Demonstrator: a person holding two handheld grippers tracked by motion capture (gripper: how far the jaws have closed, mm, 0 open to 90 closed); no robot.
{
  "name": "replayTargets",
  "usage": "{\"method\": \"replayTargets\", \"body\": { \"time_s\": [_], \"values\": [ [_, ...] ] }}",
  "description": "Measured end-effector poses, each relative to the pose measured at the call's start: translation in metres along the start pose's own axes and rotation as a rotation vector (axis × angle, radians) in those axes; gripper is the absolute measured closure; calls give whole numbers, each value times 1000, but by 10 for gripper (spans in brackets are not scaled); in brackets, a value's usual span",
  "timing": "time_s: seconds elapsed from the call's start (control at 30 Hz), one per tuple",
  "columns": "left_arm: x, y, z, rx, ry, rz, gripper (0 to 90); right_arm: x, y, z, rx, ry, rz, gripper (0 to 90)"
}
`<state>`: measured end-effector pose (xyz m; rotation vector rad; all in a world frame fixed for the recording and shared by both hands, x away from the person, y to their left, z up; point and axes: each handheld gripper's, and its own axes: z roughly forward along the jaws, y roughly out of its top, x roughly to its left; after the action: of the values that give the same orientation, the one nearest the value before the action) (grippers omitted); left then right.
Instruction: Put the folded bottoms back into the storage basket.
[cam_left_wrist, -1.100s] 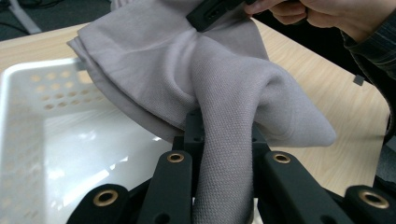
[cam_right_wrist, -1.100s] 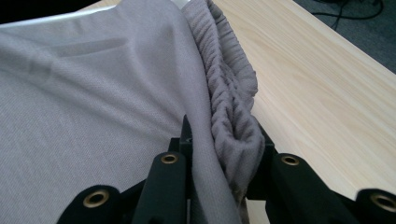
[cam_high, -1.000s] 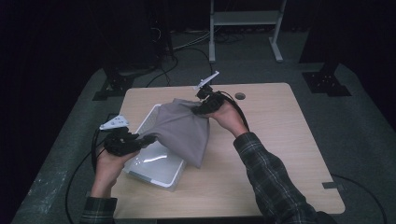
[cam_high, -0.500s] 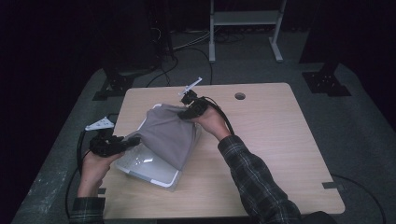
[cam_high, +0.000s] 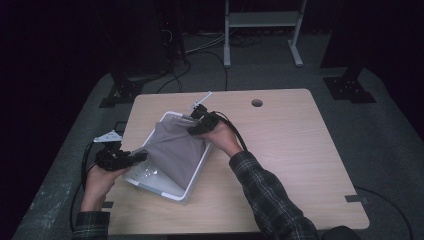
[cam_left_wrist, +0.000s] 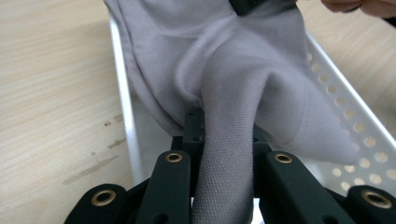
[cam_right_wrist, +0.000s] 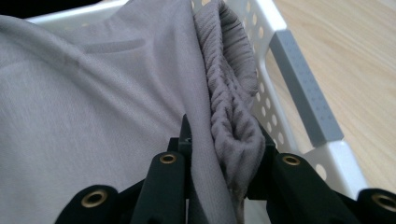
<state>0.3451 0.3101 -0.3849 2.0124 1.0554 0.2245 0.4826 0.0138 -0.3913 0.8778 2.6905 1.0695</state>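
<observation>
- Since a second ago, both hands have shifted left and lowered the grey garment (cam_high: 176, 150) into the white basket (cam_high: 196, 187); placing looks nearly done.
- The left gripper (cam_high: 134, 158) and right gripper (cam_high: 195, 127) each pinch a fold of cloth.
- The cloth hides most of the basket's floor.

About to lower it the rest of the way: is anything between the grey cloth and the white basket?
Nothing visible. The grey cloth hangs between the left tool and right tool, directly over the white basket, already draping inside.
</observation>
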Motion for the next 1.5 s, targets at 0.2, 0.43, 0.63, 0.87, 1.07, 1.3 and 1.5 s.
{"method": "replayTargets", "body": {
  "time_s": [0.2,0.43,0.63,0.87,1.07,1.3,1.5],
  "values": [
    [-1,0,6,32,-6,9,764,1,-4,3,20,-8,2,728],
    [-1,-2,8,57,-2,22,739,0,-6,4,38,-18,10,717],
    [3,-3,2,31,26,6,624,-1,-6,4,53,-30,20,618],
    [4,-1,-3,-15,30,-8,501,-4,-6,-4,5,-35,18,454],
    [0,2,0,-23,27,5,446,-7,-7,-15,-21,-48,16,410],
    [-9,11,12,-34,64,37,601,-11,-17,-32,-42,-57,11,395],
    [-13,14,36,77,77,61,678,-16,-31,-43,-53,-61,14,392]
  ]
}}
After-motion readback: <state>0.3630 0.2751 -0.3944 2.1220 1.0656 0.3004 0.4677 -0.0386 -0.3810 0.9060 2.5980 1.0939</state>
